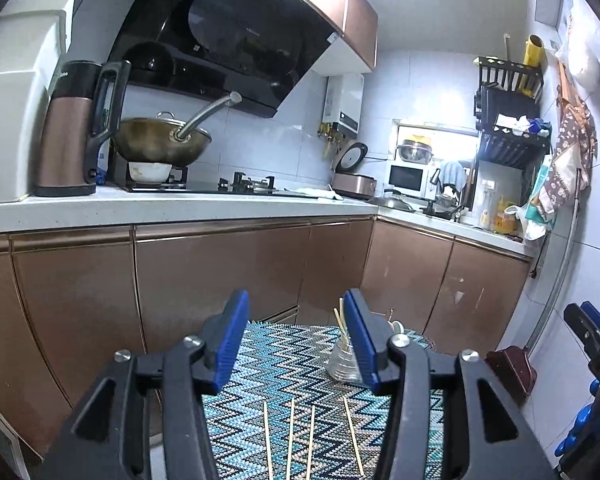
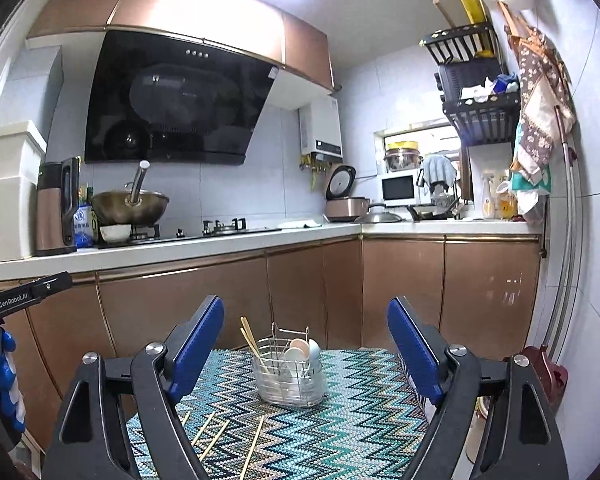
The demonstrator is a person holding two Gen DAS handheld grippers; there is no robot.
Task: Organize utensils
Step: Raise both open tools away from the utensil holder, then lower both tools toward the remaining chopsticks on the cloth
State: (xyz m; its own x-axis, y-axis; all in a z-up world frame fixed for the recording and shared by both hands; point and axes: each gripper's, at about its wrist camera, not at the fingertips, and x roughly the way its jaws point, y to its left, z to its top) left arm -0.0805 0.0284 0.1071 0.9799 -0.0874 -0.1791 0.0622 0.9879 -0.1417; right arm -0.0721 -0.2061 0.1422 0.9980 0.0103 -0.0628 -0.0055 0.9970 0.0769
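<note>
Both tongs gaping and empty above the mat (image 2: 340, 408), left gripper (image 1: 296, 336) over four loose chopsticks (image 1: 290, 436), right gripper (image 2: 306, 344) wider, facing the holder (image 2: 288, 376) ahead between its fingers, two chopsticks and spoons (image 2: 300, 350) standing in it.

Home kitchen, as I see it through both wrist cameras: range hood (image 2: 176, 96) at 11 o'clock above a wok (image 2: 130, 206) on the gas stove (image 2: 220, 230); copper cabinets (image 2: 300, 292) under a white counter (image 2: 180, 246); microwave (image 2: 398, 188), rice cooker (image 2: 346, 200) and dish rack (image 2: 476, 92) toward 1 o'clock.
</note>
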